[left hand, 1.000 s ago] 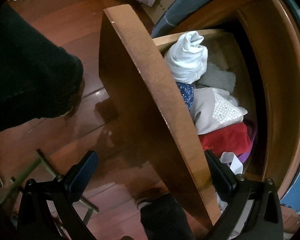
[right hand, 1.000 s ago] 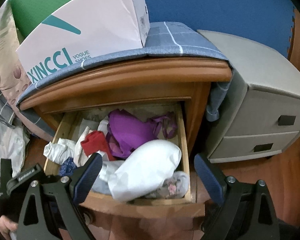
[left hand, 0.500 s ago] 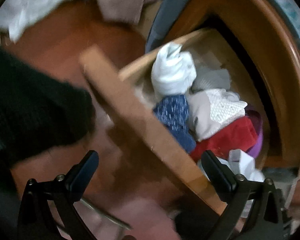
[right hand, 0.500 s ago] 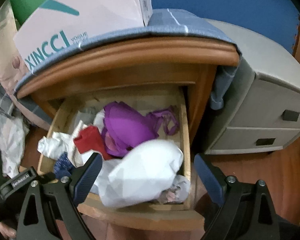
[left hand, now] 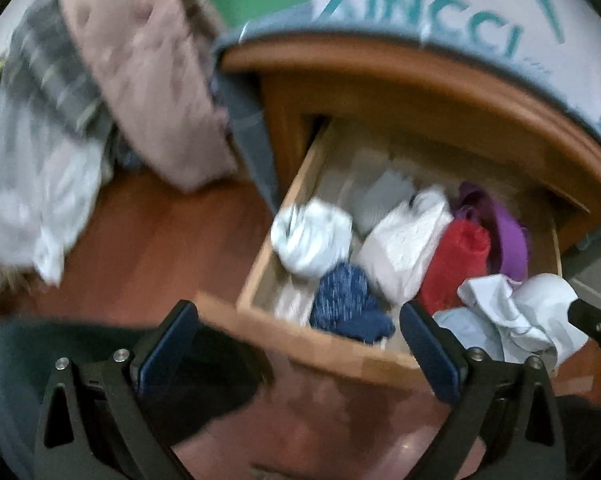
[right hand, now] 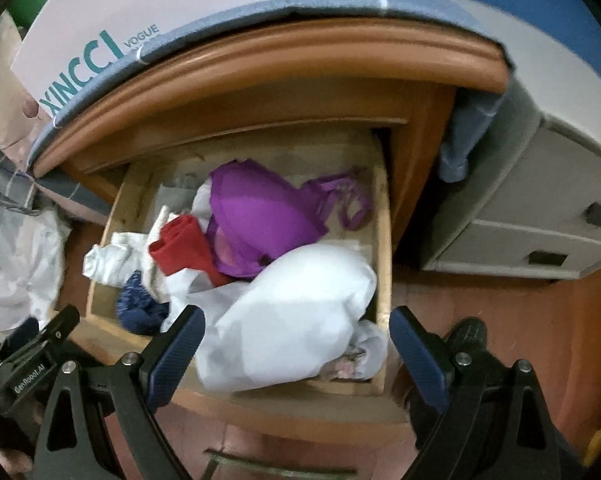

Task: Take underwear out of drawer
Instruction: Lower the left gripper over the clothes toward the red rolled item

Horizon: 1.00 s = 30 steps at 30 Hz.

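Since the earlier frames, the left wrist view had swung from the drawer's outer front panel to look into the drawer (left hand: 256,280) from above, and the right wrist view had closed in on the same drawer (right hand: 382,240).

The left claw (left hand: 296,356) was released, its two fingers spread wide at the bottom of the frame and gripping nothing. It hovered over the drawer's front edge. The left wrist picture was blurred.

The right claw (right hand: 296,356) was likewise released and empty, with its fingers straddling the large white garment (right hand: 296,312) at the drawer's front; whether they touched it could not be told.

The drawer stood pulled out of the wooden nightstand (right hand: 300,64). All underwear remained inside it:
- a purple bra (right hand: 260,216) at frame centre in the right wrist view, toward the drawer's back;
- a red garment (right hand: 184,248) just left of the bra;
- a blue patterned item (left hand: 344,304) at the drawer's front, between the left claw's fingers in the left wrist view;
- a white bundle (left hand: 312,236) above the blue item;
- a cream lace piece (left hand: 404,240) between the white bundle and the red garment.

A shoe box (right hand: 112,20) marked XINCCI sat on the nightstand top, upper left of the right wrist view. A grey plastic drawer unit (right hand: 548,184) stood at the right. Loose clothes (left hand: 48,184) lay on the wooden floor (left hand: 148,240) at the left of the left wrist view.
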Each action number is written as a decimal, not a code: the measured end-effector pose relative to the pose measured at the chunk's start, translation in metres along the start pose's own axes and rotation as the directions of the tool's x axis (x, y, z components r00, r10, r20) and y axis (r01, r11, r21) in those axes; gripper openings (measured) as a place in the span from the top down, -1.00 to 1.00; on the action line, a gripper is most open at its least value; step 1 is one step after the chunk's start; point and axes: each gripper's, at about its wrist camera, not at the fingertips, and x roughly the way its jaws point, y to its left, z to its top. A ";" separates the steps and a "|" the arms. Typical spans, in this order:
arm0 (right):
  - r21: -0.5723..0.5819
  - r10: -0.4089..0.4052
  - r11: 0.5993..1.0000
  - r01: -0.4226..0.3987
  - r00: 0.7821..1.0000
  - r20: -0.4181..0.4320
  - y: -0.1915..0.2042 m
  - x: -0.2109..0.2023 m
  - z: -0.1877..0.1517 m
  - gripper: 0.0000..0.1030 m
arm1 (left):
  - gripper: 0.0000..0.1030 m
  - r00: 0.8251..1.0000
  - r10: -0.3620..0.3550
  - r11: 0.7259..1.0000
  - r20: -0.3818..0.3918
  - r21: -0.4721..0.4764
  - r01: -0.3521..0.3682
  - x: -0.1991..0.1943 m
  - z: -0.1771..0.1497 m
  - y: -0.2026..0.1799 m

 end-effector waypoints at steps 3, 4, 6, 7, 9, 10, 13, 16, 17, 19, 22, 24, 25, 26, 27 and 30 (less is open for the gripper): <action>0.054 0.021 0.998 -0.017 0.996 -0.089 -0.002 0.006 0.011 -0.86 | -0.97 0.997 -0.046 0.997 0.060 0.072 0.041 -0.009 0.024 0.002; 0.075 0.013 0.997 -0.004 0.993 -0.119 -0.003 0.008 0.015 -0.86 | -0.98 0.996 -0.055 0.995 0.071 0.089 0.049 -0.009 0.032 0.001; 0.097 -0.006 0.995 0.023 0.985 -0.172 -0.003 0.015 0.020 -0.86 | -0.98 0.994 -0.089 0.991 0.069 0.104 0.082 -0.007 0.041 0.001; 0.105 -0.018 0.994 0.038 0.982 -0.187 -0.002 0.019 0.021 -0.86 | -0.99 0.989 -0.122 0.988 0.084 0.107 0.113 -0.003 0.048 0.002; 0.109 -0.031 0.993 0.055 0.977 -0.211 -0.001 0.026 0.023 -0.86 | -0.99 0.984 -0.153 0.983 0.085 0.113 0.143 0.007 0.054 0.002; 0.106 -0.036 0.993 0.060 0.975 -0.221 0.001 0.031 0.023 -0.86 | -0.99 0.985 -0.152 0.984 0.076 0.107 0.144 0.014 0.056 0.003; 0.094 -0.048 0.993 0.074 0.967 -0.250 0.007 0.044 0.025 -0.86 | -0.99 0.982 -0.188 0.978 0.022 0.099 0.185 0.026 0.054 0.003; 0.077 -0.076 0.992 0.100 0.962 -0.261 0.011 0.058 0.027 -0.86 | -0.99 0.972 -0.233 0.967 0.022 0.111 0.229 0.028 0.048 0.004; 0.076 -0.075 0.992 0.098 0.963 -0.261 0.012 0.061 0.027 -0.86 | -0.99 0.970 -0.239 0.966 0.038 0.109 0.234 0.028 0.047 0.005; 0.079 -0.070 0.992 0.095 0.958 -0.276 0.012 0.071 0.028 -0.86 | -0.99 0.972 -0.223 0.971 0.078 0.110 0.214 0.026 0.046 0.008; 0.061 -0.086 0.992 0.108 0.956 -0.280 0.013 0.081 0.027 -0.82 | -0.99 0.972 -0.220 0.972 0.086 0.104 0.211 0.026 0.045 0.011; 0.034 -0.114 0.991 0.129 0.953 -0.282 0.015 0.084 0.025 -0.55 | -0.99 0.970 -0.230 0.970 0.081 0.094 0.222 0.028 0.044 0.013; 0.021 -0.119 0.991 0.131 0.950 -0.289 0.016 0.086 0.023 -0.43 | -0.99 0.969 -0.231 0.970 0.087 0.095 0.223 0.028 0.044 0.014; 0.014 -0.120 0.991 0.130 0.948 -0.296 0.016 0.088 0.021 -0.40 | -0.99 0.972 -0.214 0.974 0.096 0.100 0.204 0.027 0.043 0.013; 0.008 -0.118 0.992 0.126 0.948 -0.296 0.017 0.089 0.021 -0.38 | -0.99 0.973 -0.209 0.975 0.097 0.103 0.199 0.027 0.043 0.013; -0.025 -0.125 0.992 0.123 0.952 -0.279 0.020 0.088 0.017 -0.09 | -0.96 0.973 -0.223 0.972 0.060 0.086 0.218 0.032 0.043 0.015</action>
